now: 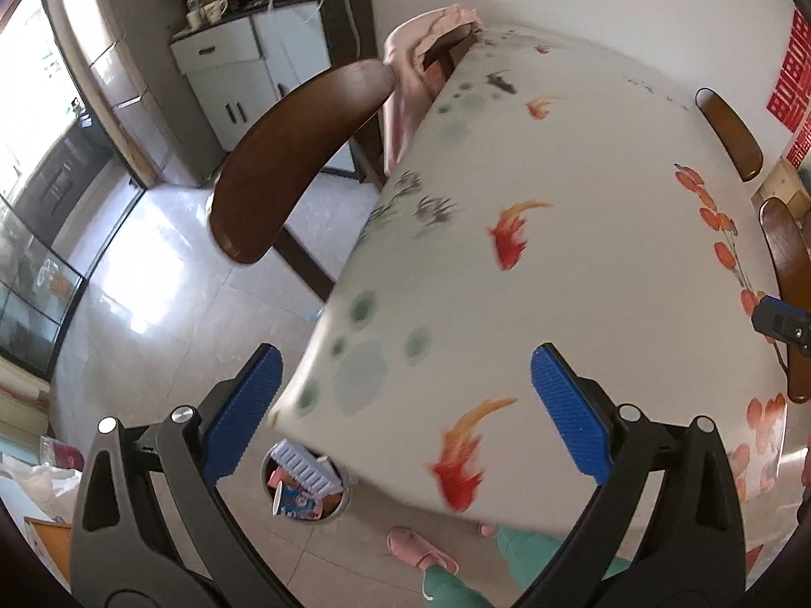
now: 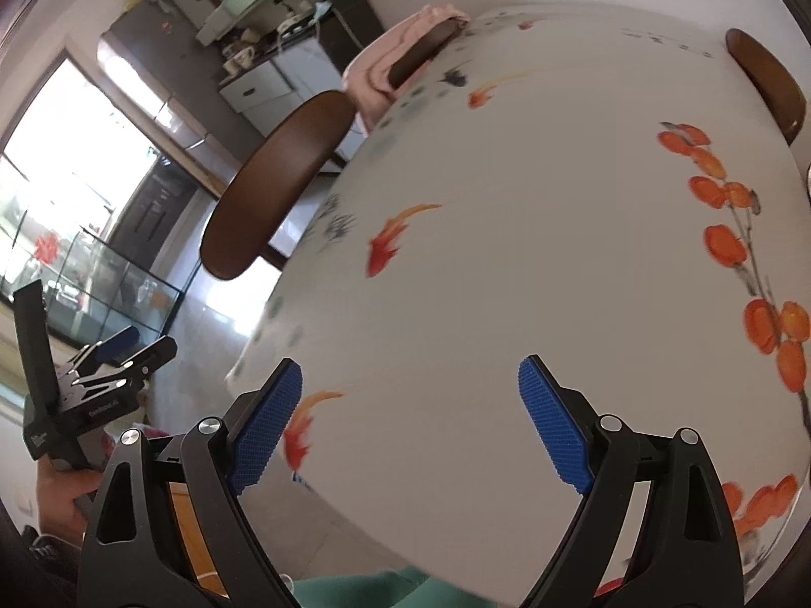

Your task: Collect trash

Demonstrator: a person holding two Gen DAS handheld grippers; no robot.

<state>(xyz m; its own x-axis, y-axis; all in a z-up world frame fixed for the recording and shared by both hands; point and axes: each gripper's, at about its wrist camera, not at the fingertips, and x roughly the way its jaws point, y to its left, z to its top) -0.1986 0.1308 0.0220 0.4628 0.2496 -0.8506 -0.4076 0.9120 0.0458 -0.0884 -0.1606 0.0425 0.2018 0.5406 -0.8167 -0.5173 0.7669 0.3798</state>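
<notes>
A round trash bin (image 1: 306, 486) stands on the floor under the near corner of the table, holding a white ribbed pack, a blue-and-pink wrapper and other waste. My left gripper (image 1: 405, 408) is open and empty, held above that table corner with the bin below its left finger. My right gripper (image 2: 409, 418) is open and empty over the near part of the table (image 2: 532, 263), which has a white cloth printed with goldfish and orange fruit. The left gripper also shows at the left edge of the right wrist view (image 2: 109, 354).
A dark wooden chair (image 1: 294, 152) stands at the table's left side, with a pink cloth (image 1: 426, 45) on another chair behind. More chairs (image 1: 730, 131) stand on the right. White cabinets (image 1: 238, 76) stand far back. My slippered feet (image 1: 420, 549) are beside the bin.
</notes>
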